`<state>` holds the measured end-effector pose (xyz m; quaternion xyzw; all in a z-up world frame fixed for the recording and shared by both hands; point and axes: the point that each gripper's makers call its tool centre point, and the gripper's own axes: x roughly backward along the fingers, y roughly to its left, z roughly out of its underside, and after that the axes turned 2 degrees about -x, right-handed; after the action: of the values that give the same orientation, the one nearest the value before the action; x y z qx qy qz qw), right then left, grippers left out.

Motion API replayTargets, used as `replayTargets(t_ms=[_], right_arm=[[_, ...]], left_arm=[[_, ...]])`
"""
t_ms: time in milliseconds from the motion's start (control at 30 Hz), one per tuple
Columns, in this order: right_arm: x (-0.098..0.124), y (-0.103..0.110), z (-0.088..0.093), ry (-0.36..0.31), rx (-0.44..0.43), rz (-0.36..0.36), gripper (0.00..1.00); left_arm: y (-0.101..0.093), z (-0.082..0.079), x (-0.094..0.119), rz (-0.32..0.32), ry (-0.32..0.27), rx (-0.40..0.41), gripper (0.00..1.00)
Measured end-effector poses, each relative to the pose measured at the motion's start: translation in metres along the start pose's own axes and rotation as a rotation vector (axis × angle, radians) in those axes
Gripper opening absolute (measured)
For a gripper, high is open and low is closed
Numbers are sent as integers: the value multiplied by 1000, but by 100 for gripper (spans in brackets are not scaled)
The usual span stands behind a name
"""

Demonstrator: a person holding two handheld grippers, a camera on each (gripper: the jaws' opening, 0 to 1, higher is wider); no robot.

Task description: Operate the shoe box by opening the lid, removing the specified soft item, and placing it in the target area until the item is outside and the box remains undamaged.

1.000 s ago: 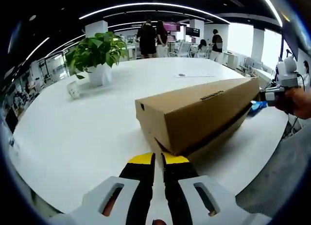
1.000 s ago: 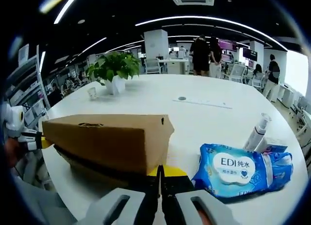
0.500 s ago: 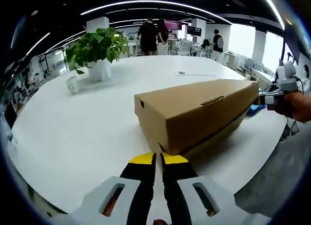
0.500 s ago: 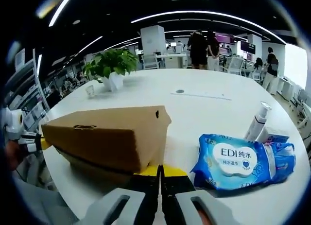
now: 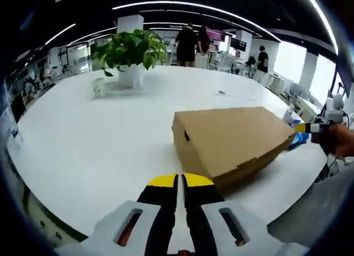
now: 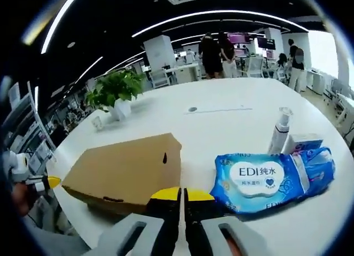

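In the left gripper view, the left gripper [image 5: 181,181] points out over the white table [image 5: 94,140], its yellow-tipped jaws drawn together with only a hairline slit between them and nothing held. The box [image 5: 232,139] lies just ahead and to the right of the tips, lid down and closed; its near corner is close to the right jaw, though contact cannot be told. At the far right end of the box the right gripper [image 5: 316,126] comes in sideways with a hand [image 5: 342,141] behind it, its yellow tip at the box's far edge.

In the right gripper view, the right gripper [image 6: 181,195] points across the table [image 6: 221,123], jaws likewise nearly pressed together and empty. The box [image 6: 128,170] lies ahead and to the left of the tips, its near edge just beside the left jaw. A blue wipes pack [image 6: 271,178] lies ahead to the right, just beside the right jaw. Beyond it stand a pump bottle [image 6: 279,131] and a small carton [image 6: 304,142]. At the far left the left gripper [image 6: 40,183] reaches toward the box's other end, apart from it.

A plant [image 5: 131,54] in a white pot stands well beyond the jaws, with a small cup [image 5: 99,87] beside it. People [image 5: 188,43] stand far off.
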<state>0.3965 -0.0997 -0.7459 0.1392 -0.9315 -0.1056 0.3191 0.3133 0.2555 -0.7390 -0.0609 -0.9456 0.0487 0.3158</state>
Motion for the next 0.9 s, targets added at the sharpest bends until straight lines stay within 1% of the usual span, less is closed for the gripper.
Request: replayTargets(t_ms=[33, 67, 133, 233, 367, 433, 467, 500, 567, 700, 767, 900], right_arm=[[2, 3, -6, -18, -17, -14, 0], [2, 5, -9, -25, -21, -22, 0], [0, 10, -11, -32, 1, -46, 3], [-3, 18, -6, -19, -26, -84, 9], [-5, 26, 4, 1, -91, -119, 14], [-7, 30, 9, 7, -99, -134, 18], [-8, 34, 13, 16, -115, -155, 19], [-9, 37, 16, 25, -122, -165, 21], [-10, 40, 21, 39, -119, -172, 22], [-15, 43, 34, 73, -94, -174, 21], [-15, 42, 35, 72, -103, -169, 21], [-17, 42, 34, 69, -103, -168, 21]], left_arm=[[-1, -1, -1, 9, -3, 12, 3], [-1, -2, -2, 16, -7, 18, 4], [-5, -4, -4, 29, -9, 24, 5], [-16, -6, -7, 62, -10, 44, 9], [-28, -1, -11, 112, 7, 87, 15], [-32, 4, -14, 125, 17, 97, 15], [-32, 6, -14, 127, 16, 104, 15], [-33, 8, -15, 134, 20, 124, 14], [-32, 9, -15, 133, 24, 131, 14], [-34, 11, -17, 150, 39, 131, 12], [-34, 13, -19, 151, 52, 120, 12], [-34, 14, -20, 166, 55, 134, 13]])
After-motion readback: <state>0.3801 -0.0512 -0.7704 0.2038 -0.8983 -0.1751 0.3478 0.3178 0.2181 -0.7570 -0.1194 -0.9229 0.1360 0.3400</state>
